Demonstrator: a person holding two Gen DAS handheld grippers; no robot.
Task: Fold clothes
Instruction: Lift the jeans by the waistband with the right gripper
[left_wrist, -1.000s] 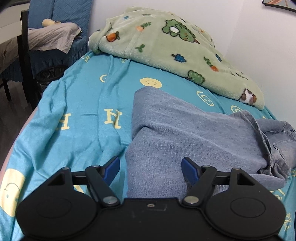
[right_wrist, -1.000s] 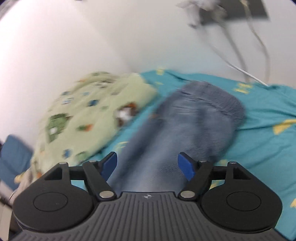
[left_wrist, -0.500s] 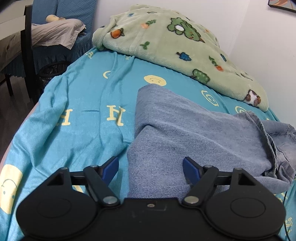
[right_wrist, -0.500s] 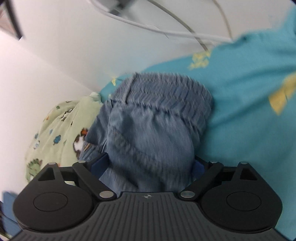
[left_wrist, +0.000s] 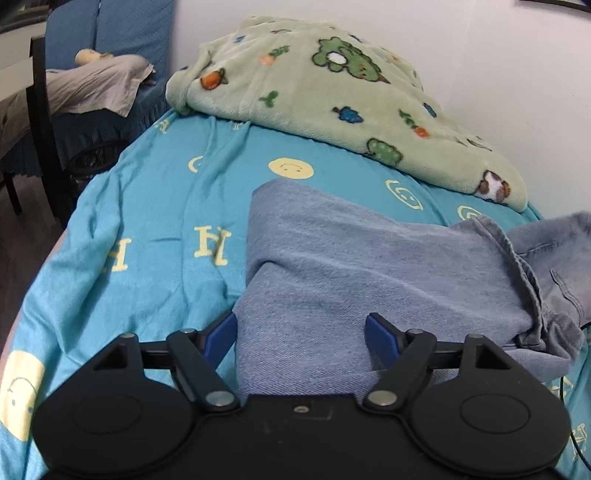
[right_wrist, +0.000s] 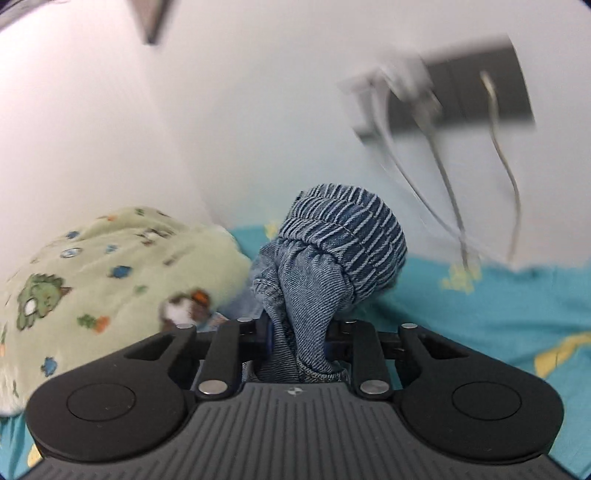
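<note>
Denim bunched between the closing jaws of the right gripper (right_wrist: 297, 341) is only the gathered elastic waistband of the faded blue jeans (right_wrist: 332, 251), so it may slip out if the lift drags against the legs lying on the turquoise smiley-print bedsheet (left_wrist: 155, 206). Only the left wrist view shows those legs spread flat, the released left gripper (left_wrist: 301, 332) straddling their near edge, with the green cartoon fleece blanket (left_wrist: 332, 92) at twelve o'clock.
</note>
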